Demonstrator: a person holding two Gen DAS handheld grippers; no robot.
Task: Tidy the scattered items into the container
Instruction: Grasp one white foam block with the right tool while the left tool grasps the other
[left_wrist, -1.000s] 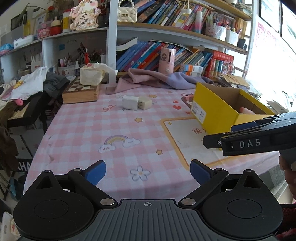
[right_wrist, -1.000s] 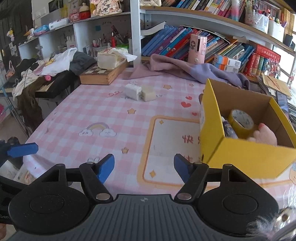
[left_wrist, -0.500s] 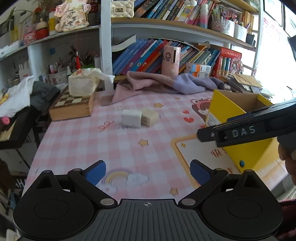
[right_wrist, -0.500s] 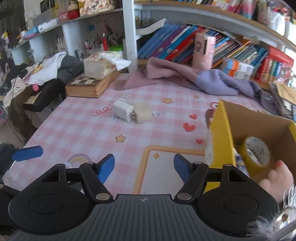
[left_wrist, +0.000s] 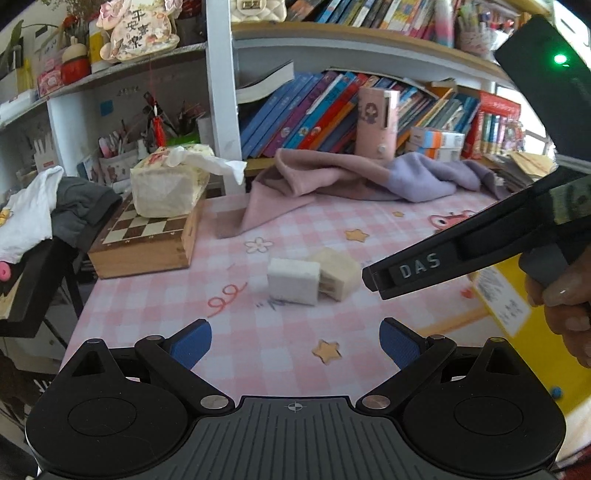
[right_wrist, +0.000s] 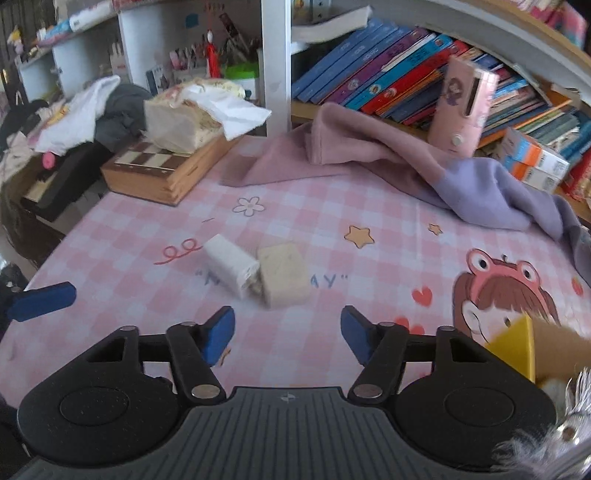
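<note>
Only yellow box (right_wrist: 515, 345) corner visible

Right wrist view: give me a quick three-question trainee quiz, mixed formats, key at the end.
1. True or false: the white block and the beige block lie side by side, touching, on the pink checked tablecloth.
2. What rests on top of the wooden chessboard box?
A. a tissue pack
B. a roll of tape
C. a mug
3. Fill in: the right gripper has its jaws ____, with nothing between them.

Key: 1 true. 2 A, the tissue pack. 3 open; they have just been closing a little.
</note>
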